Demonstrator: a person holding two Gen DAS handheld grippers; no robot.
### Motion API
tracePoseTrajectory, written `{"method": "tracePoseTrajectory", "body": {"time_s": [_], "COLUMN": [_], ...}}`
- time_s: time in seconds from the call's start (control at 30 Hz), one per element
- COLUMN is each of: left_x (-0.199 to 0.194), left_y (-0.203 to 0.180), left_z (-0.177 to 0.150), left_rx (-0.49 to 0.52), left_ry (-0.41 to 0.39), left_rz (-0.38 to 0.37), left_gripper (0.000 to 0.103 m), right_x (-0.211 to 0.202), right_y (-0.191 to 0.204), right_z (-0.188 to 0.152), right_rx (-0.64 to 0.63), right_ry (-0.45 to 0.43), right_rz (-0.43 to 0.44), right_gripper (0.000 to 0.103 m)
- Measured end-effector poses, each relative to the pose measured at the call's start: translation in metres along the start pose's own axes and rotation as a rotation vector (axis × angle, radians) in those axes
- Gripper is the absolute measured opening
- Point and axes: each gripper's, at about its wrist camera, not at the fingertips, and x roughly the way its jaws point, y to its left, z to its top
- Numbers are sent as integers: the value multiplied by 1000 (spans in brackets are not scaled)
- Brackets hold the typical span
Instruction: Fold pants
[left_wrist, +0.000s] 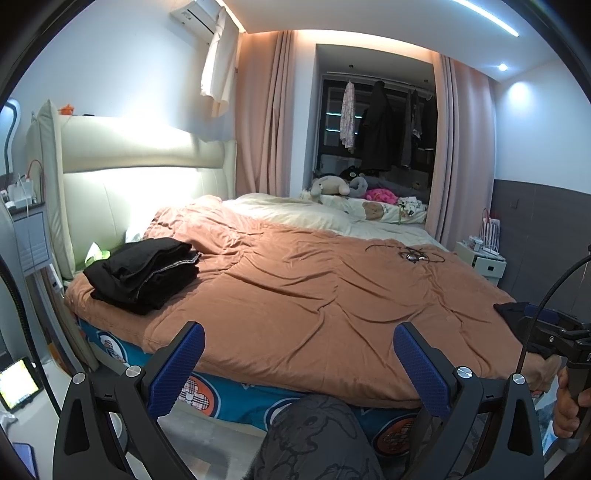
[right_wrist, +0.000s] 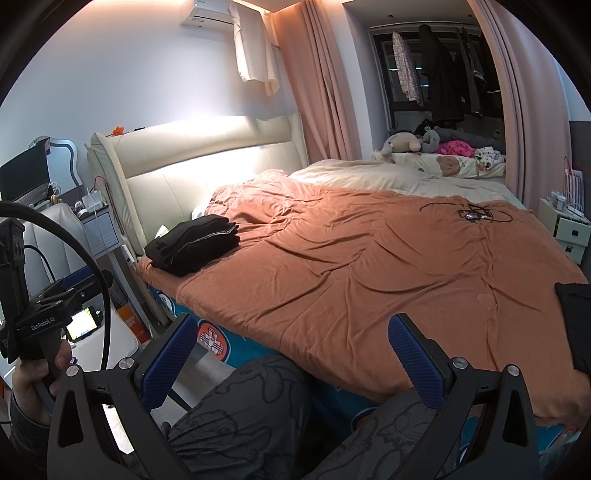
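Observation:
Folded black pants (left_wrist: 144, 274) lie in a stack on the orange quilt (left_wrist: 314, 295) near the bed's left edge by the headboard; they also show in the right wrist view (right_wrist: 194, 243). My left gripper (left_wrist: 299, 360) is open and empty, held at the bed's near edge, well short of the pants. My right gripper (right_wrist: 291, 354) is open and empty, also at the near edge above my knees. Another dark cloth (right_wrist: 576, 321) lies at the quilt's right edge; the right gripper's body shows beside it in the left wrist view (left_wrist: 554, 332).
A tangle of black cable (left_wrist: 410, 253) lies on the quilt far right. Cream headboard (left_wrist: 140, 173) at left, bedside stand (left_wrist: 29, 236) beside it, white drawers (right_wrist: 569, 232) at right. Stuffed toys (left_wrist: 332, 186) at the back. A lit phone (left_wrist: 18, 384) on the floor at left.

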Motion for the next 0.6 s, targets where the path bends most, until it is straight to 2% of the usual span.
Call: {"method": "tracePoseTrajectory", "body": {"time_s": [0.6], "left_x": [-4], "left_y": [-5], "left_z": [0], "left_rx": [35], "left_ry": [-13], "left_rz": [-6], "left_gripper": [103], "right_x": [-7], "right_y": [-6], "right_z": [-2], "right_rx": [5], "right_ry": [-15], "right_rz": [-2], "right_gripper": [103]}}
